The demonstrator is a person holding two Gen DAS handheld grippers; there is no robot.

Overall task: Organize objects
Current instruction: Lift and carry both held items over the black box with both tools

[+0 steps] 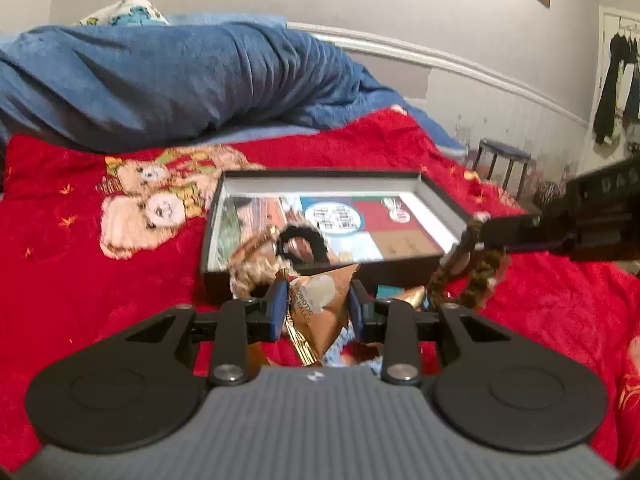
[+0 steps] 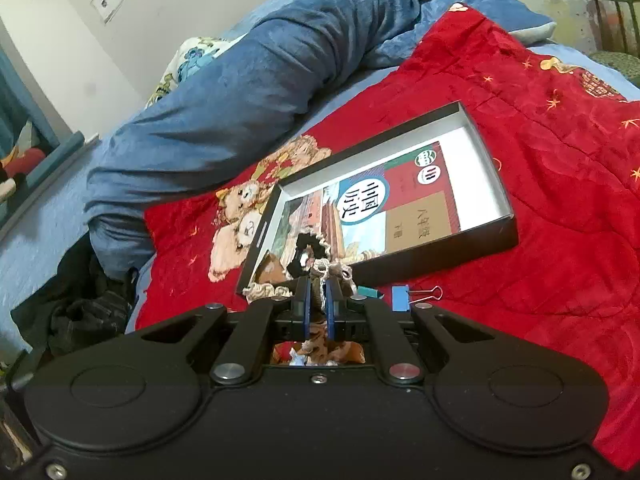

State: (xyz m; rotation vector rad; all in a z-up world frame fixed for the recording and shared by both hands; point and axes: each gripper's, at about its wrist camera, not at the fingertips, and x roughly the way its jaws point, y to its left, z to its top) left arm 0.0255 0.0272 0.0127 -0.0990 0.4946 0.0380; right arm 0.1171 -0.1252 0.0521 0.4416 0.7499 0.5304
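Left gripper [image 1: 318,306]: blue pads pressed against both sides of a brown snack packet [image 1: 320,312], held just short of the near wall of the black box [image 1: 320,274]. Right gripper [image 2: 317,306]: fingers nearly together, clamped on a brown braided hair tie [image 2: 318,296]. In the left wrist view the same tie [image 1: 466,268] hangs from the right gripper [image 1: 486,228] at 3 o'clock, beside the box's right near corner.

Box lies open on the red blanket [image 1: 120,280] on the bed; a textbook [image 2: 384,208] lies flat inside. A black scrunchie [image 1: 300,240] and a beige crocheted tie [image 1: 252,260] sit at the near left corner of the box, the beige one draped over the wall.

Blue binder clip [image 2: 402,298] and a teal item [image 2: 368,292] rest on the blanket at 1 o'clock of the right gripper, just outside the box. Blue duvet [image 1: 180,80] is bunched at 12 o'clock beyond the blanket.
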